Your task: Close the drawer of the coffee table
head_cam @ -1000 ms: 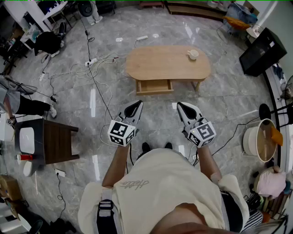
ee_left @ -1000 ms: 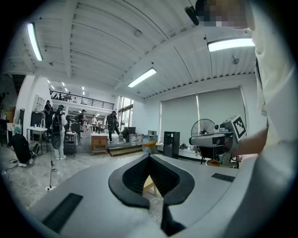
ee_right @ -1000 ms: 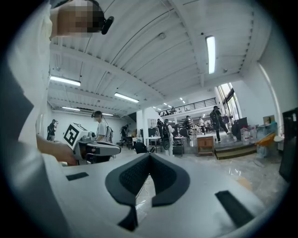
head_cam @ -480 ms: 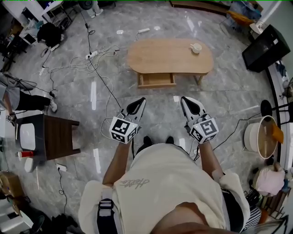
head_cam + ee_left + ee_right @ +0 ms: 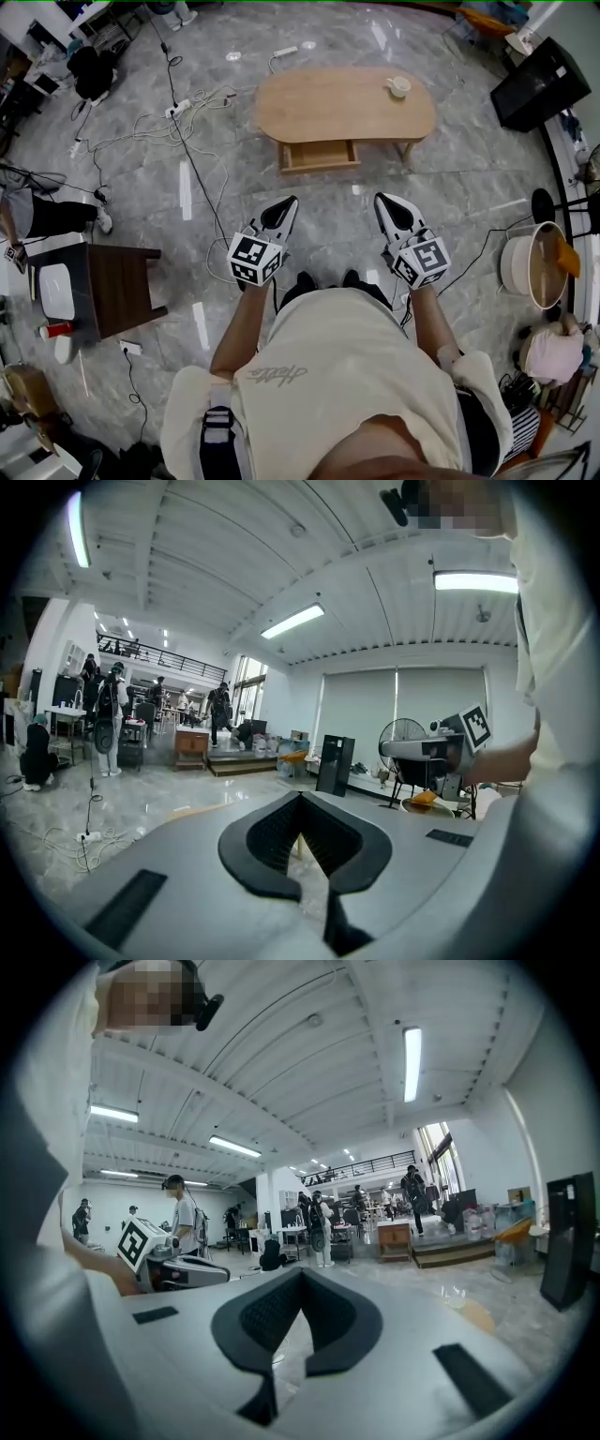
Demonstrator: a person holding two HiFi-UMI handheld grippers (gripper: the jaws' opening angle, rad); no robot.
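Head view: coffee table (image 5: 345, 103) well ahead of fingers; cup (image 5: 398, 86) on its surface, beyond right tips. Drawer (image 5: 319, 155) stands pulled out toward person, ahead between both finger pairs. Left gripper (image 5: 279, 214) and right gripper (image 5: 394, 210) well apart from it.
Left gripper view: fingers closed tip to tip, empty.
Right gripper view: fingers closed, nothing held.
Progress: drawer not yet touched; approach and push both left.

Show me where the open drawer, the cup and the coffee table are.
drawer (image 5: 319, 153), head view, on its open wooden inside.
cup (image 5: 397, 86), head view, on its white body.
coffee table (image 5: 328, 103), head view, on the bare top.
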